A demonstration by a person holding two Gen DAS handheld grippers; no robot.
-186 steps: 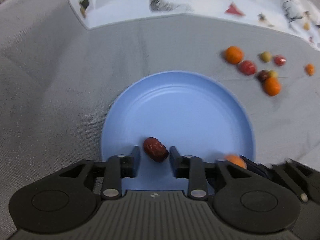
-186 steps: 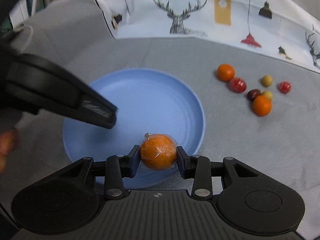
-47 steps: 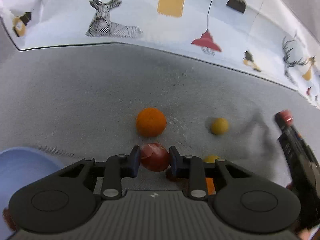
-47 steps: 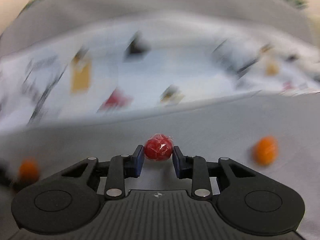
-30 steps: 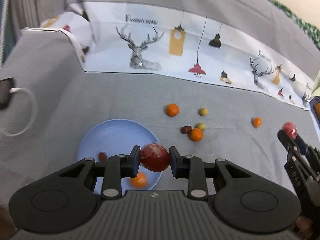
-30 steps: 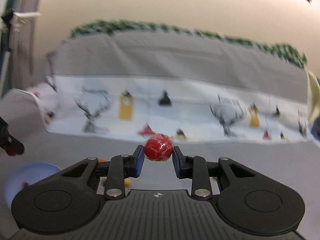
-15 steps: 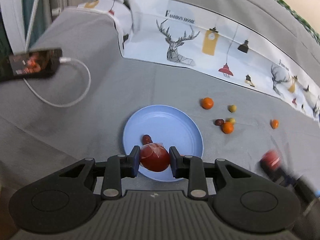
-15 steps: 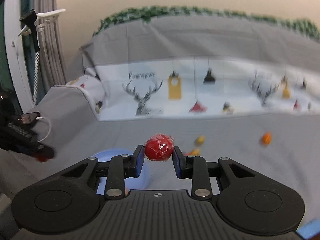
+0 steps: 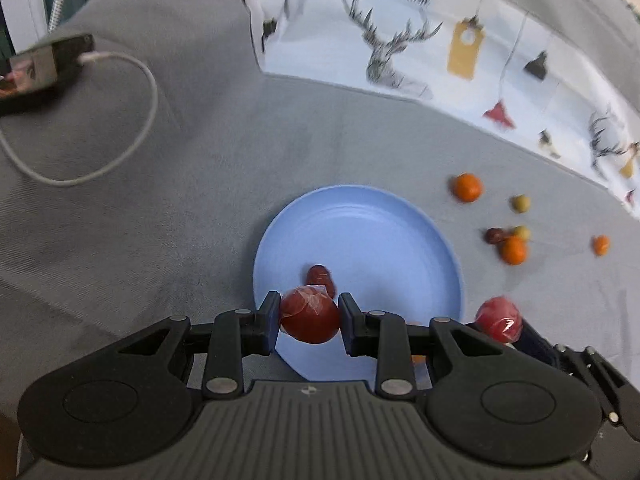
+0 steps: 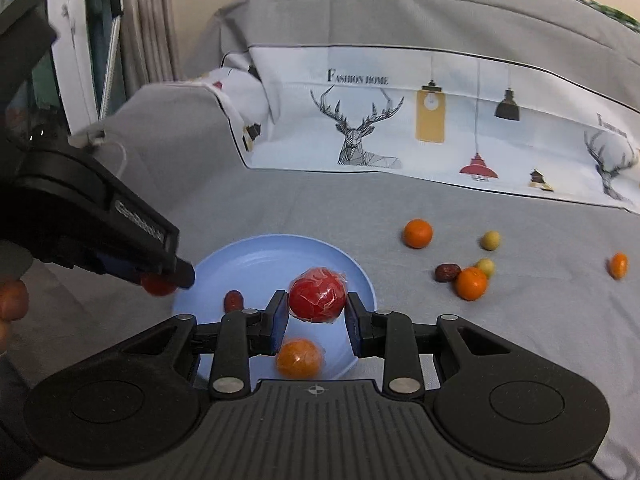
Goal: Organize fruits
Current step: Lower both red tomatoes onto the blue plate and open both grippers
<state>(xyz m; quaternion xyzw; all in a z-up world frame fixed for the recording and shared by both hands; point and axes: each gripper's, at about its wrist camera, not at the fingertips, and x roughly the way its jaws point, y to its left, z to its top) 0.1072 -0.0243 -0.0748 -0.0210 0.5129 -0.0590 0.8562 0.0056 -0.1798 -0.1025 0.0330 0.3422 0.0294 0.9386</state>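
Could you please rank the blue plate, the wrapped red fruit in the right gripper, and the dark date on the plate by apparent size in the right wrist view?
1. blue plate
2. red fruit, though nearness inflates it
3. date

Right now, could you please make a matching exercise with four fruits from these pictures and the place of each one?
Column 1
1. dark red fruit
2. bright red fruit
3. wrapped orange
4. yellow-green fruit

Column 2
A. on the grey cloth, beside no plate
B. between the jaws of the right gripper
C. lying on the blue plate
D. between the jaws of the left gripper

Pairs: 1-D, 2-B, 3-C, 4-A
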